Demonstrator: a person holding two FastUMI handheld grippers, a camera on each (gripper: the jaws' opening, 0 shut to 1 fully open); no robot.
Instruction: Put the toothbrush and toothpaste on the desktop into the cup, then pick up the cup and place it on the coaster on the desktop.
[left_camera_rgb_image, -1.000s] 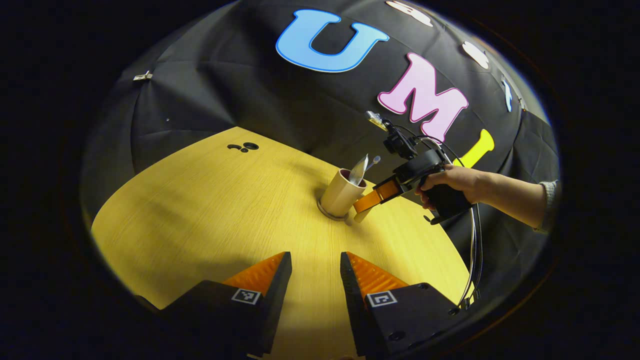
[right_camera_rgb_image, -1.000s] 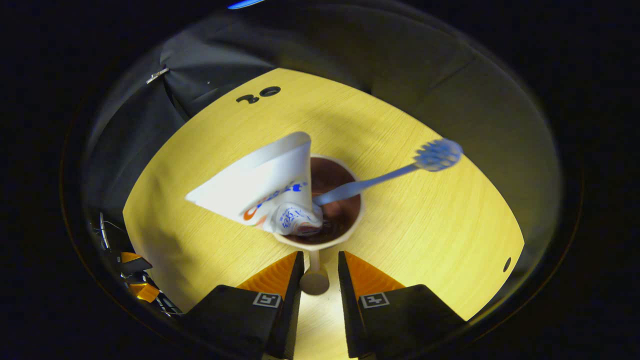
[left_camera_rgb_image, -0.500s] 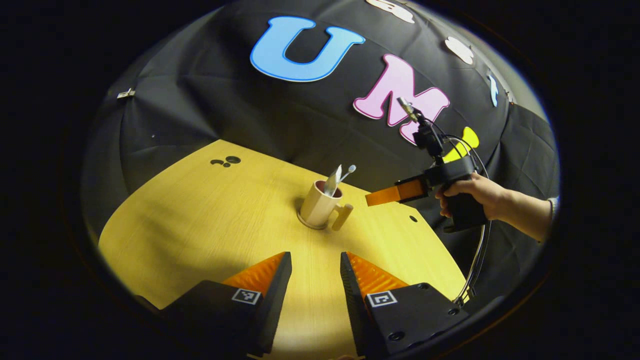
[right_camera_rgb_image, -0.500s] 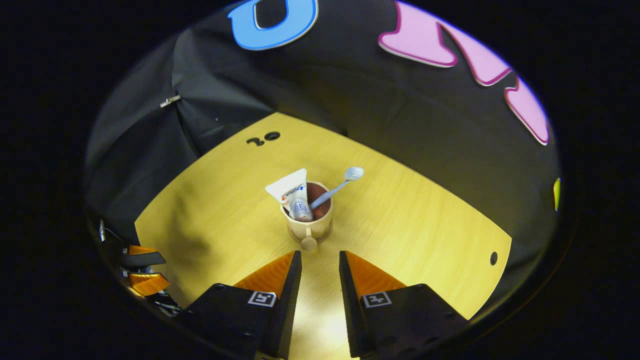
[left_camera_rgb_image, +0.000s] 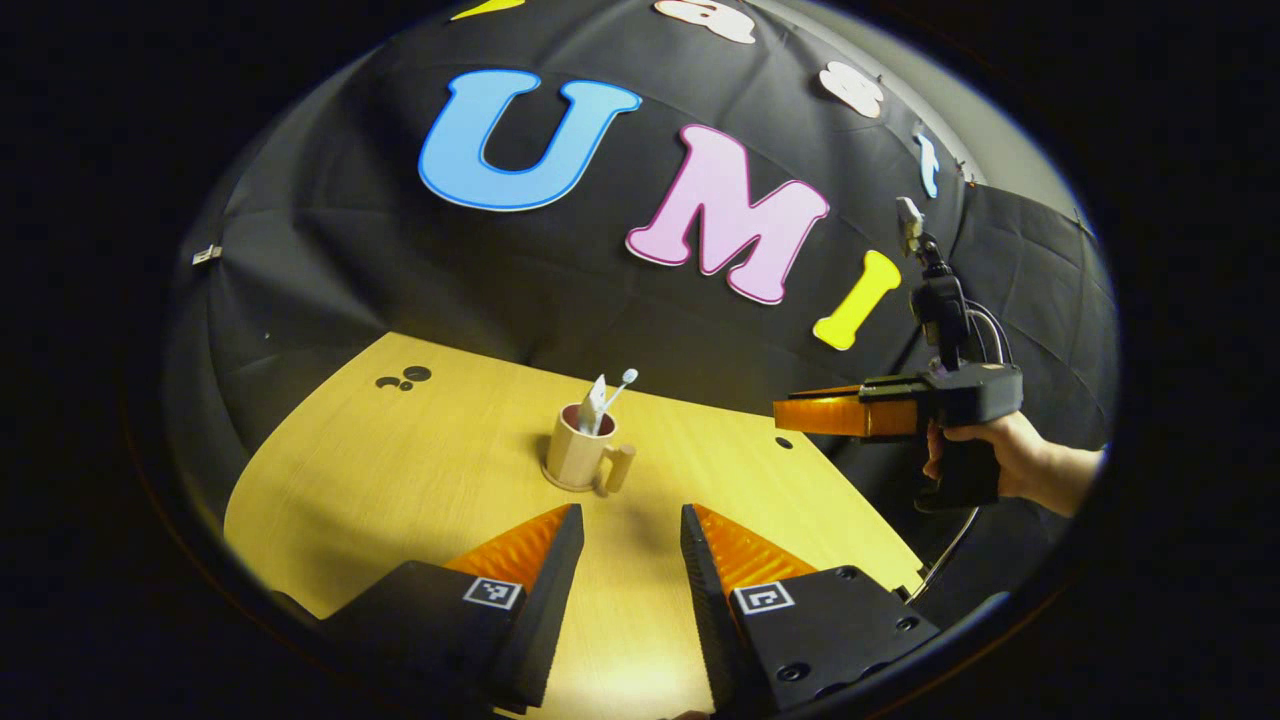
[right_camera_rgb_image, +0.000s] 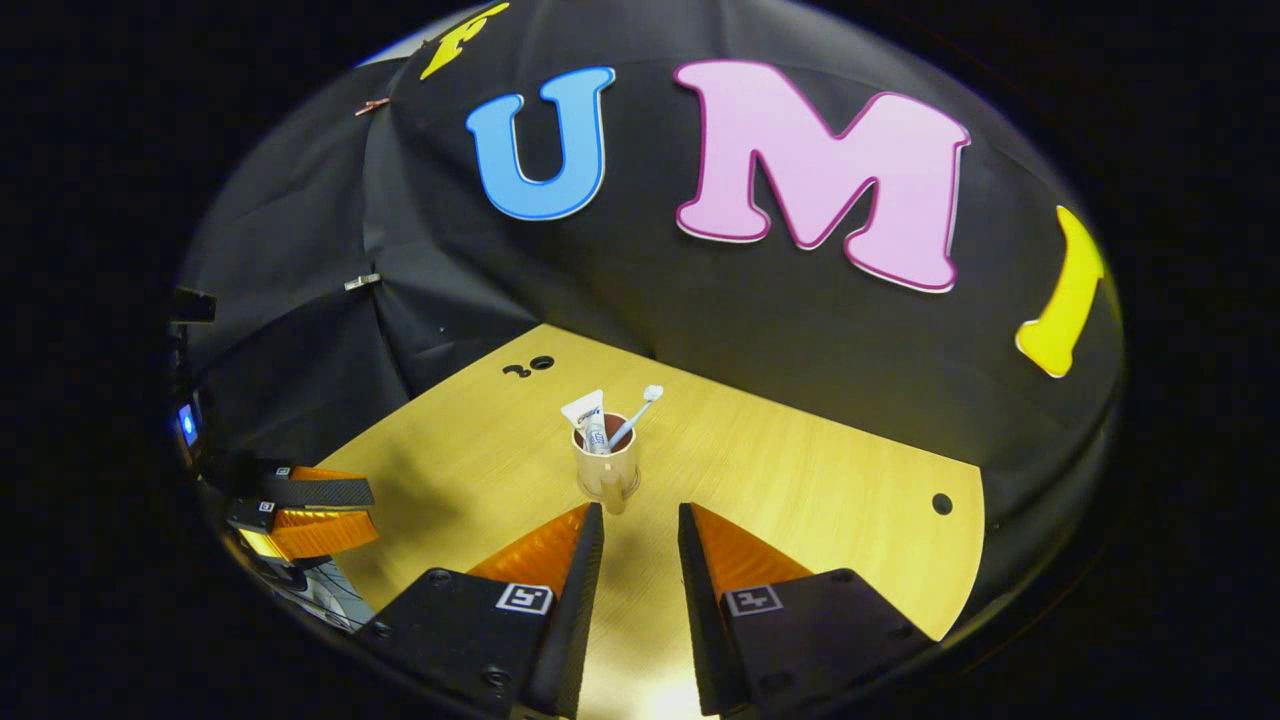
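A beige cup (left_camera_rgb_image: 576, 457) with a side handle (left_camera_rgb_image: 620, 468) stands upright on the wooden table, with a thin coaster rim (left_camera_rgb_image: 556, 483) showing at its base. A white toothpaste tube (left_camera_rgb_image: 594, 402) and a pale blue toothbrush (left_camera_rgb_image: 624, 381) stick out of it. In the right gripper view the cup (right_camera_rgb_image: 604, 470), the tube (right_camera_rgb_image: 584, 411) and the brush (right_camera_rgb_image: 648, 397) sit just beyond my right gripper (right_camera_rgb_image: 640, 515), which is open and holds nothing. My left gripper (left_camera_rgb_image: 632, 520) is open too, well short of the cup. A hand (left_camera_rgb_image: 1005, 462) holds the right gripper (left_camera_rgb_image: 815, 413) off the table's right side.
The yellow wooden table (left_camera_rgb_image: 400, 470) has small dark holes at its far left (left_camera_rgb_image: 404, 379) and one near its right edge (right_camera_rgb_image: 941, 503). Black cloth walls close in behind. The left gripper (right_camera_rgb_image: 315, 515) sits low at the left in the right gripper view.
The right gripper has let go of the cup's handle and pulled back and away to the right. The left gripper has also drawn back, so the cup looks smaller.
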